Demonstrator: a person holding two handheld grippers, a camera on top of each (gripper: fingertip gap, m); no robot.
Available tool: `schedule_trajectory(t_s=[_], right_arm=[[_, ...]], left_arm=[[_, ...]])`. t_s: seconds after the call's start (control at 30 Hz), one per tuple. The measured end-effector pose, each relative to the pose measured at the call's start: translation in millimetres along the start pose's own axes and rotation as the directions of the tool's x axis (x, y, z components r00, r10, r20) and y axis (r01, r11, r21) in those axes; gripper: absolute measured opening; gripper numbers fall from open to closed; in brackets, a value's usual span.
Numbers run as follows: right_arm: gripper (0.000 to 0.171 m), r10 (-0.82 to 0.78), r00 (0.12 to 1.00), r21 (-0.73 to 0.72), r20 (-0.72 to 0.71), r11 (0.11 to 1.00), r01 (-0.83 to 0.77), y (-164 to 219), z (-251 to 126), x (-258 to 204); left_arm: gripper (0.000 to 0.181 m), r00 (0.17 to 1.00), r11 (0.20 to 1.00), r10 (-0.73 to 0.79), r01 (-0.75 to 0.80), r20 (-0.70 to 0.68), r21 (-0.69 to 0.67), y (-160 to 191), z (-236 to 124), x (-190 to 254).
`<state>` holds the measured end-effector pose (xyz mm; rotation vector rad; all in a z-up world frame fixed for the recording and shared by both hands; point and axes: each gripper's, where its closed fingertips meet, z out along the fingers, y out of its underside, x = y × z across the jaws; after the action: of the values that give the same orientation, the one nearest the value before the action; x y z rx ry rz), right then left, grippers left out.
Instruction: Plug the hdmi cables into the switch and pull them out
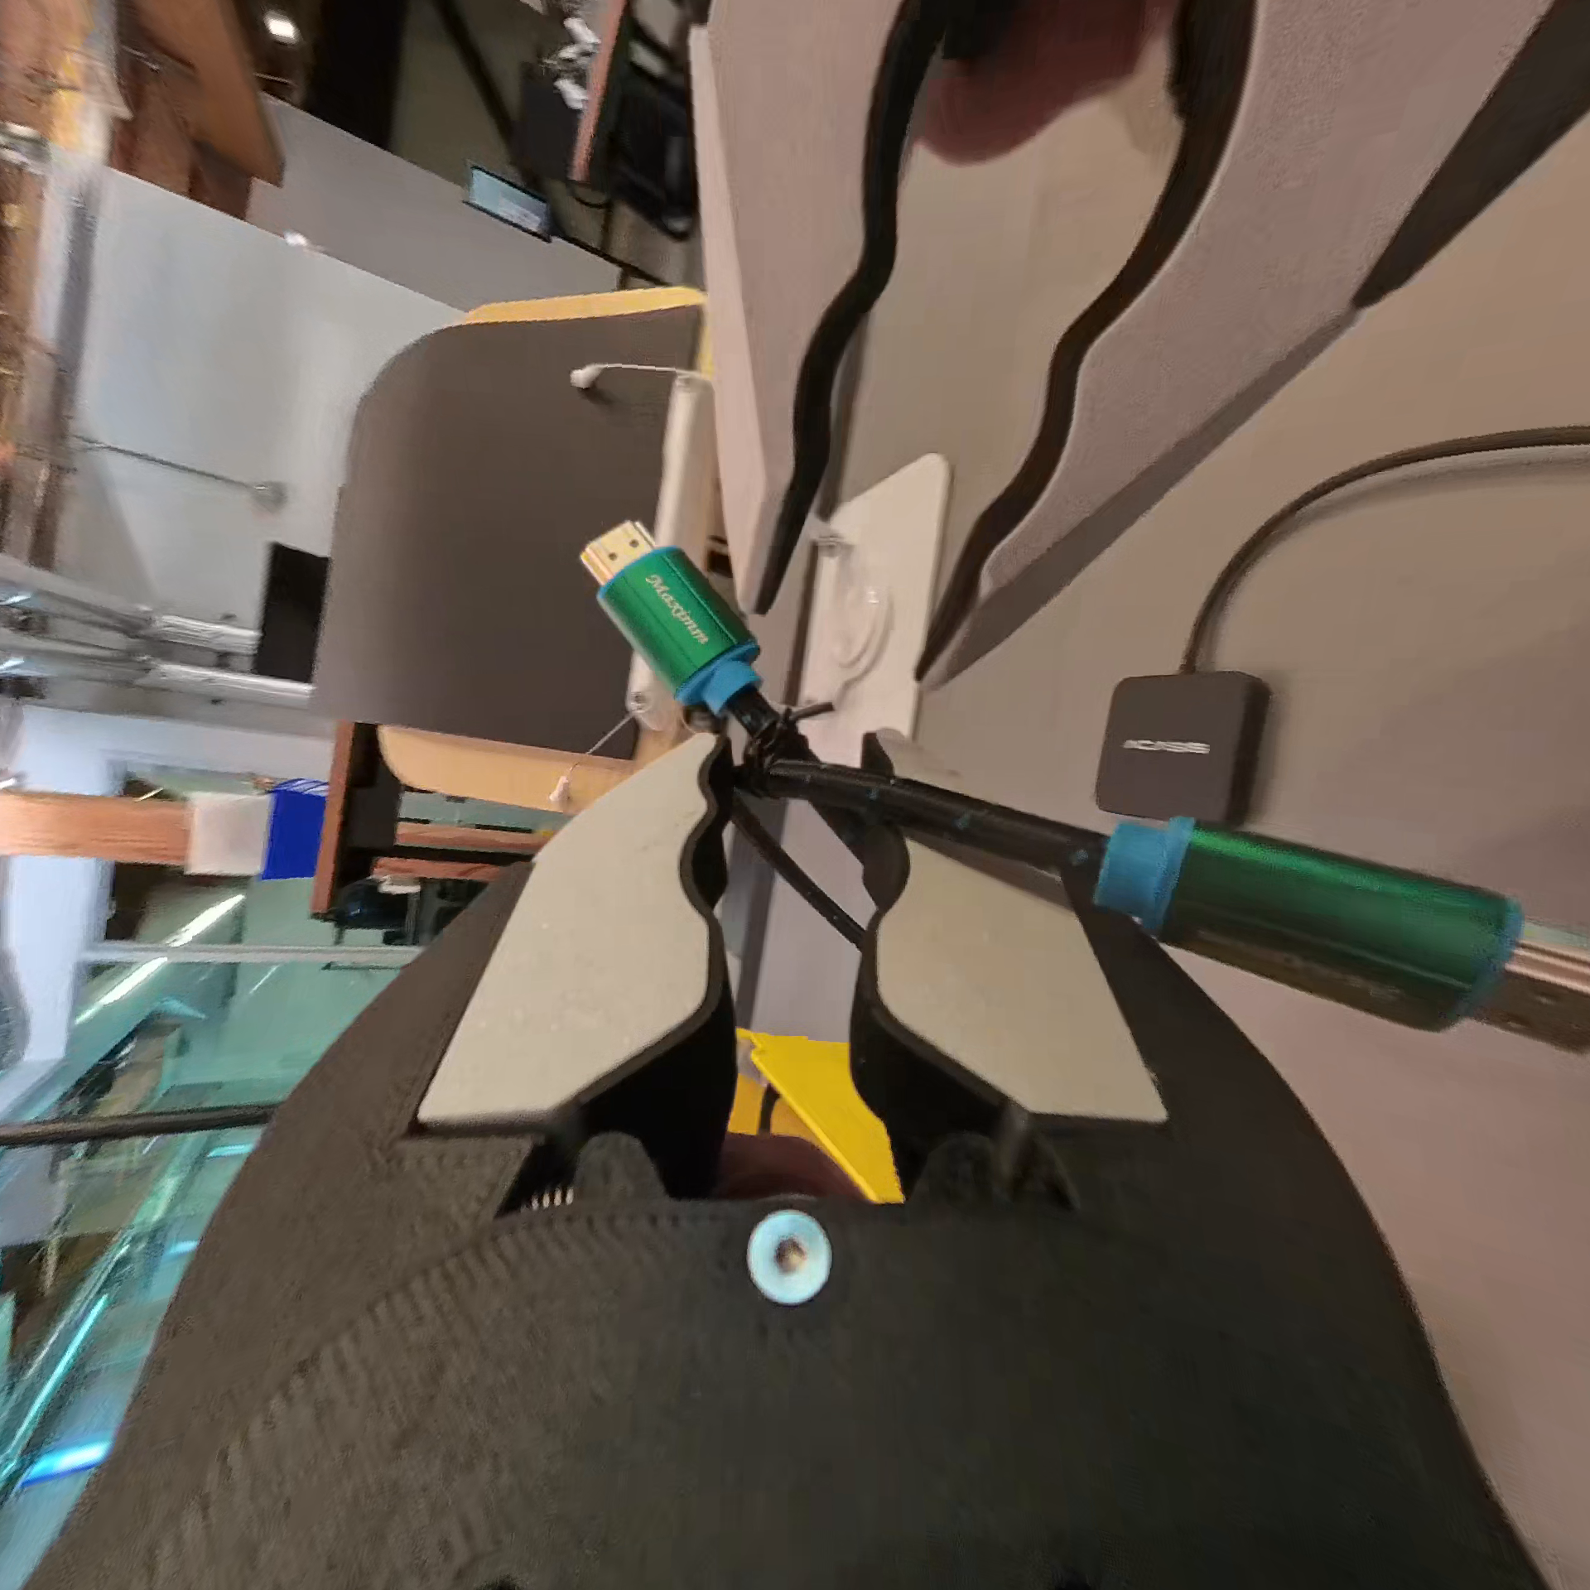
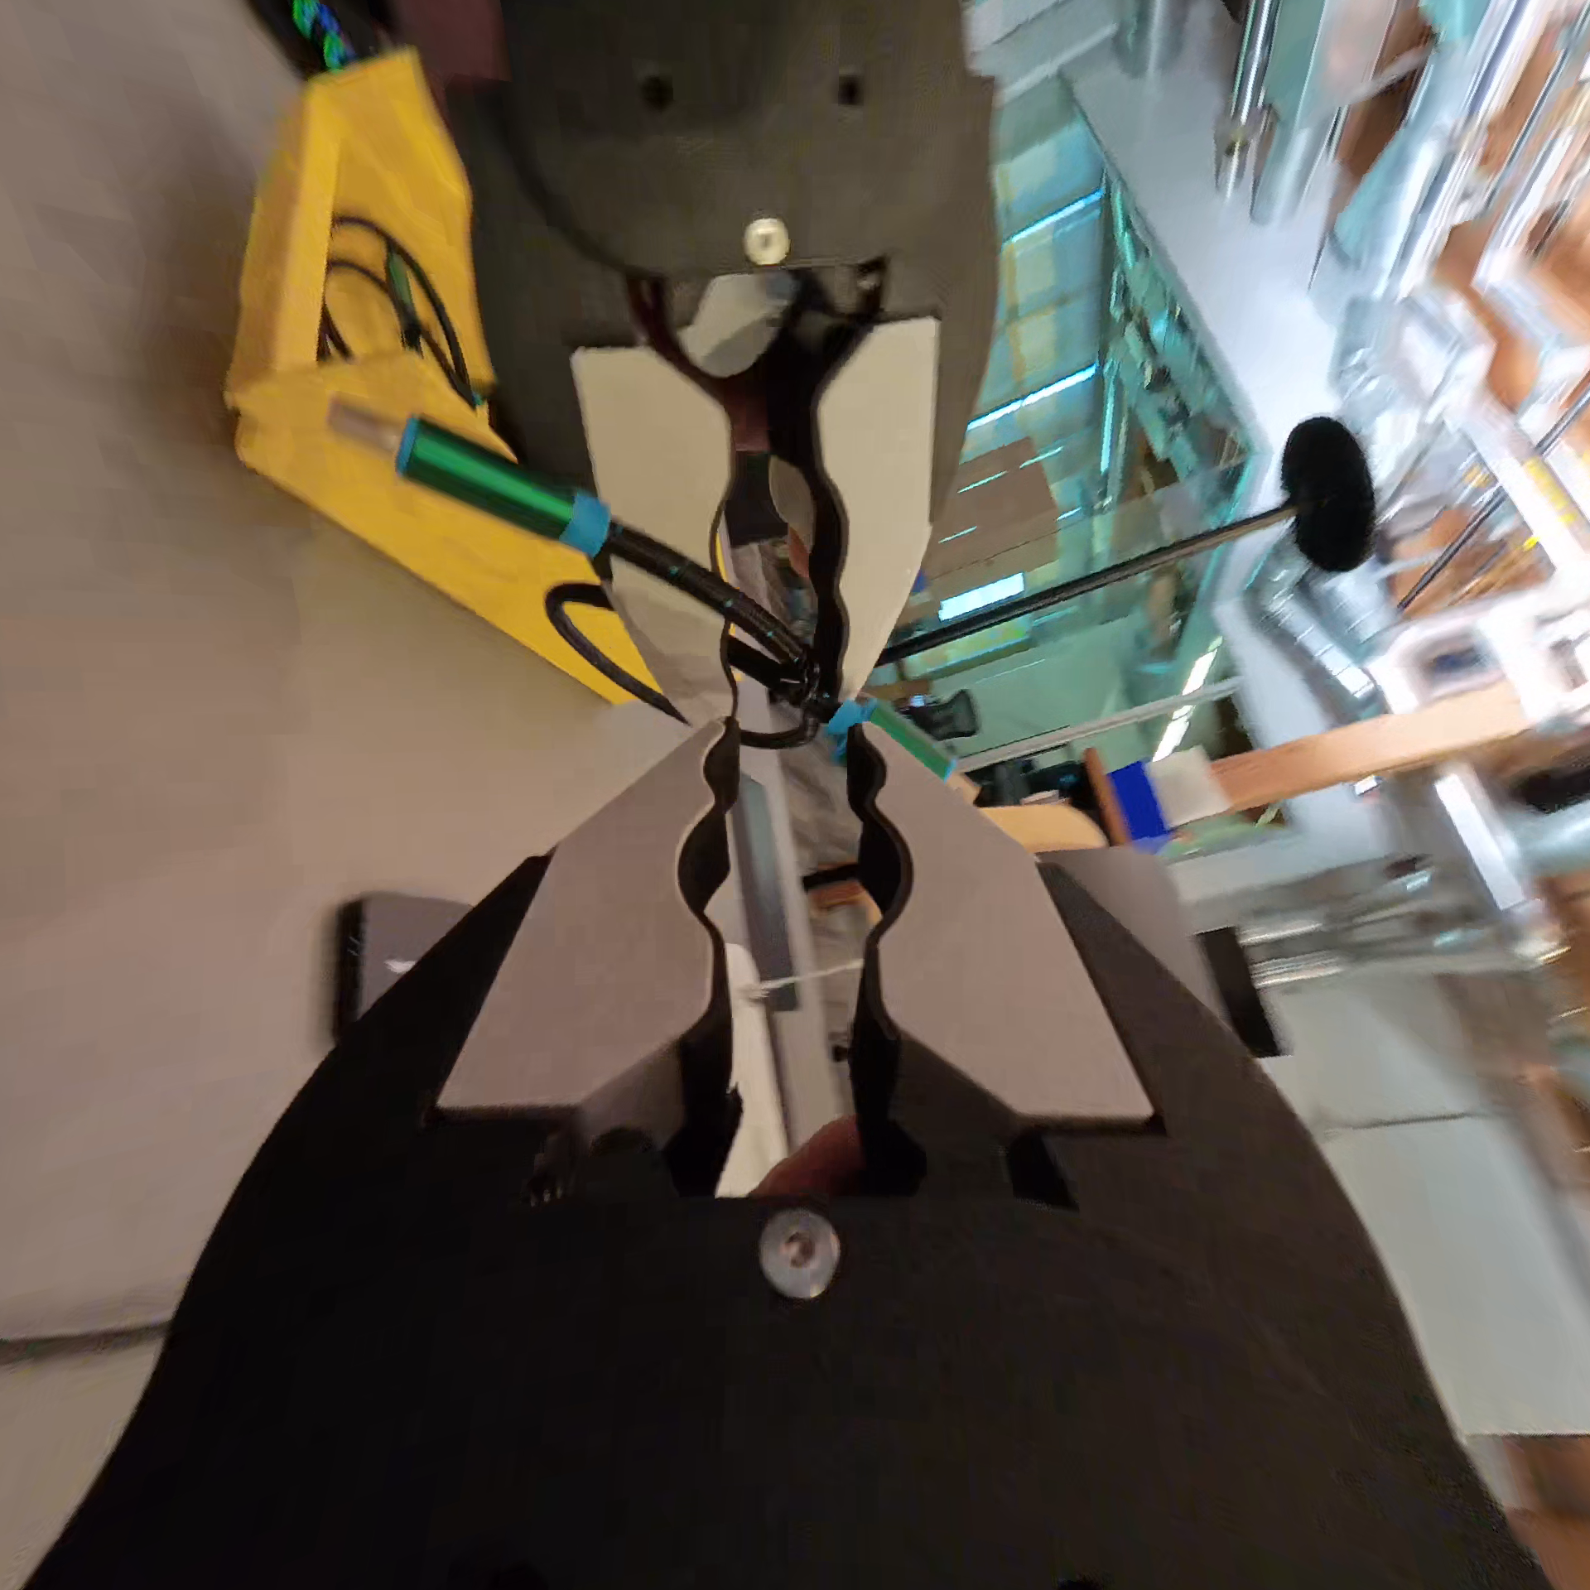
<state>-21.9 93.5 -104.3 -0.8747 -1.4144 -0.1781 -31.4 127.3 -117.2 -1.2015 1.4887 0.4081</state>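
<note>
Nothing plugged yet: your left gripper (image 1: 796, 774) pinches the bundled black braided cable (image 1: 929, 804); right gripper (image 2: 791, 740) gapes, empty; small black square switch (image 1: 1183, 744) untouched.

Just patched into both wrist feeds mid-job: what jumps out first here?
The bundled HDMI cable is the eye-catcher, pinched at its tie point in the left gripper. One green plug with a gold tip sticks up in mid-air, while the other green plug points right. The black square switch lies on the grey table, nothing plugged into it, and a yellow box sits behind the grippers.
</note>
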Motion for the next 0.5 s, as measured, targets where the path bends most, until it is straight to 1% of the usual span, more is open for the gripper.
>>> schedule_trajectory(t_s=[0.07,0.17,0.2,0.27,0.3,0.4,0.43,0.5], right_arm=[[0.022,-0.135,0.991,-0.013,-0.018,0.991,0.135,-4,-1,-3],[0.022,-0.256,0.967,-0.027,-0.016,0.967,0.255,-9,2,-10],[0.02,-0.281,0.959,-0.03,-0.021,0.959,0.28,-11,3,-12],[0.008,-0.3,0.954,-0.036,-0.009,0.954,0.299,-12,6,-17],[0.003,-0.298,0.954,-0.033,-0.01,0.954,0.298,-13,6,-18],[0.0,-0.263,0.965,-0.029,0.006,0.964,0.263,-13,6,-18],[0.0,-0.217,0.976,-0.029,0.006,0.976,0.217,-13,5,-16],[0.0,-0.022,1.0,0.009,0.001,1.0,0.022,-13,4,-8]], left_arm=[[0.027,0.997,1.0,-0.014,0.015,-0.074,0.006,-2,-3,8],[0.028,0.987,1.0,-0.02,0.02,-0.159,-0.004,-3,-7,18],[0.028,0.984,1.0,-0.023,0.022,-0.177,-0.012,-3,-8,21],[0.028,0.977,1.0,-0.007,0.004,-0.212,-0.015,-4,-11,26],[0.028,0.977,1.0,-0.011,0.008,-0.214,-0.014,-6,-12,27],[0.028,0.977,1.0,0.005,-0.011,-0.213,-0.028,-4,-12,29],[0.027,0.978,1.0,-0.005,0.0,-0.209,-0.026,-5,-12,29],[0.027,0.987,1.0,0.005,-0.006,-0.16,-0.01,-8,-12,21]])
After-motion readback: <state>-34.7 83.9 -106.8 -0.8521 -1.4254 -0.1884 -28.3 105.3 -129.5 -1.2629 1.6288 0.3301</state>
